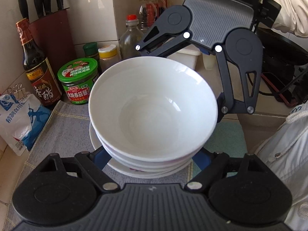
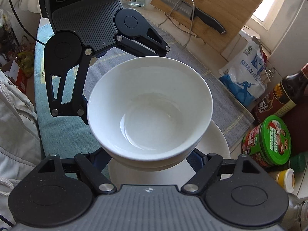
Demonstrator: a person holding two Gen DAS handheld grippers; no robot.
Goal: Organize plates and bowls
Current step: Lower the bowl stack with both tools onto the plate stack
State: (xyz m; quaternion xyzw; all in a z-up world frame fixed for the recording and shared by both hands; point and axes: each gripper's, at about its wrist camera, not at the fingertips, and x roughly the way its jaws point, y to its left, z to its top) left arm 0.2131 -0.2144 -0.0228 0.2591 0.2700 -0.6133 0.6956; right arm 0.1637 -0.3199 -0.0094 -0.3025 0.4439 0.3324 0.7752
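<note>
Kitchen clutter surrounds our work: sauce bottles, a green-lidded jar (image 1: pixel 78 81) and a knife block stand at the back of the desk, whose top is covered by a grey-blue woven cloth (image 1: pixel 63 132).

Between our two pairs of fingers sits the stack of glossy white ceramic bowls (image 1: pixel 153 107), resting on white round plates (image 2: pixel 217 144). Our left gripper (image 1: pixel 152 155) reaches around the near underside of the stack, and our right gripper (image 2: pixel 152 158) comes from the opposite side, so each one faces the other across the bowls. Both pairs of fingers stand apart, one finger on each side of the pile. Their tips are hidden under the bowl rims, so we cannot tell whether the pads really press on the crockery or only lie beside it.

We judge that the step in hand is carrying the whole pile, together, to its place. It is not clear whether the plates touch the cloth. The next move asks for level, equal motion of both hands, because the smooth bowls could slide or tip if one side goes faster.
</note>
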